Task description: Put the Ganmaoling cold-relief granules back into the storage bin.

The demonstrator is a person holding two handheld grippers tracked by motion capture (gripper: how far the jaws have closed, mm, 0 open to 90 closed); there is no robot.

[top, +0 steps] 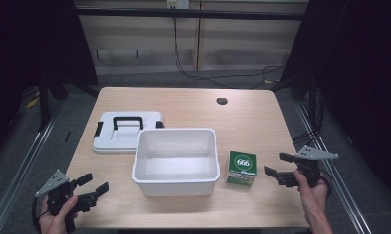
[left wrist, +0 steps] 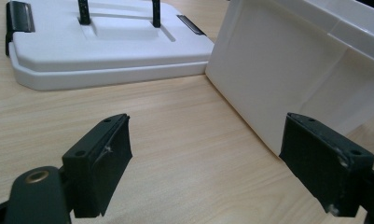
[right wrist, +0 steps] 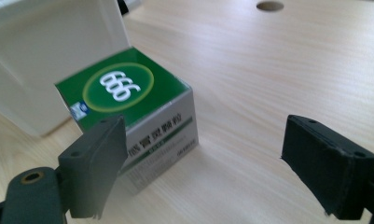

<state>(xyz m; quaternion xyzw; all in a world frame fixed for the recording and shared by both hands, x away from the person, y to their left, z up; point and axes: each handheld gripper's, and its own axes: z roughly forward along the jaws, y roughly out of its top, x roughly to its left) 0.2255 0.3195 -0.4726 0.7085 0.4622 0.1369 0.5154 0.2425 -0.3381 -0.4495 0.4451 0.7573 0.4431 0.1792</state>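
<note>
The green-topped box (top: 242,168) stands on the table (top: 251,117) just to the right of the white bin (top: 176,161), close to the bin's right wall but apart from it, and it is the right gripper (top: 277,171) that sits nearer to it, near the table's right edge with its jaws spread wide and holding nothing. From that gripper the box lies to the left, toward the bin; in the right gripper view the box (right wrist: 138,107) shows in front of the near jaw and off to one side of the gap, not between the jaws, so the coming move likely calls for a shift toward the bin before closing. The box looks roughly cubic (no clear long axis to favour). The bin wall just behind it leaves little room on that side, which could crowd one jaw. The left gripper (top: 90,187) hovers at the table's near left corner, jaws also wide and empty, facing the bin's left wall (left wrist: 287,79), with the white lid (top: 126,130) lying flat beyond it, its black handle upward.
</note>
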